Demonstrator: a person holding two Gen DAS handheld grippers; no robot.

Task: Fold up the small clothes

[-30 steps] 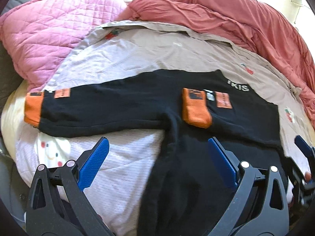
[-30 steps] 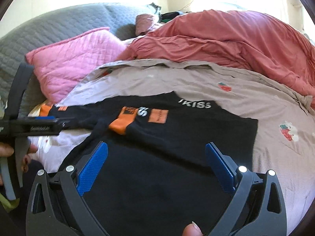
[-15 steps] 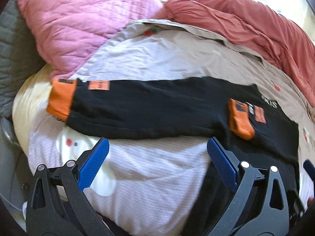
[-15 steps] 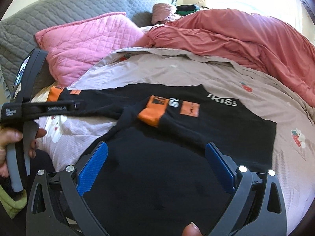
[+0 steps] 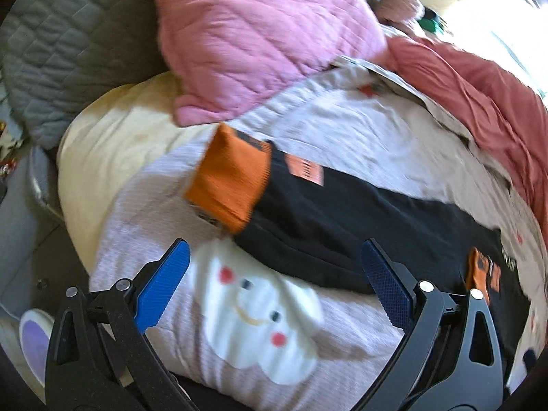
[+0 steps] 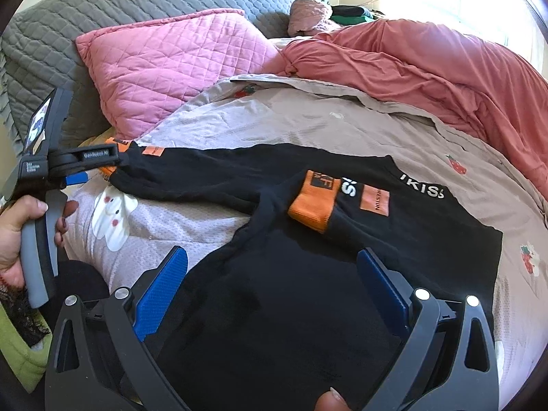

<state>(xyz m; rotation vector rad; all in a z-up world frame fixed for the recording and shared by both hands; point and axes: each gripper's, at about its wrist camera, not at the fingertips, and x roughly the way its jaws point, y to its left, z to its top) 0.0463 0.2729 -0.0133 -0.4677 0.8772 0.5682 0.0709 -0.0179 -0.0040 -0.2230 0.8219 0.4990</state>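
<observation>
A black sweatshirt (image 6: 394,239) with orange cuffs lies flat on the bed. One sleeve is folded across the chest, its orange cuff (image 6: 311,202) beside white lettering. The other sleeve (image 5: 342,212) stretches out to the left and ends in a second orange cuff (image 5: 229,185). My left gripper (image 5: 274,274) is open just short of that cuff, with the sleeve's lower edge between its blue pads. The right wrist view shows the left gripper (image 6: 102,167) at the cuff, held by a hand (image 6: 13,239). My right gripper (image 6: 274,274) hangs open over the shirt's lower body.
A pink quilted pillow (image 6: 171,65) leans on a grey quilted headboard (image 6: 102,3) at the back left. A salmon duvet (image 6: 428,78) is bunched along the right. The beige sheet (image 6: 325,126) carries strawberry and cloud prints. The mattress edge (image 5: 89,171) drops off at left.
My left gripper has travelled left along the outstretched sleeve, from over the shirt's body to the far orange cuff. The right gripper has stayed open over the shirt's lower body.
</observation>
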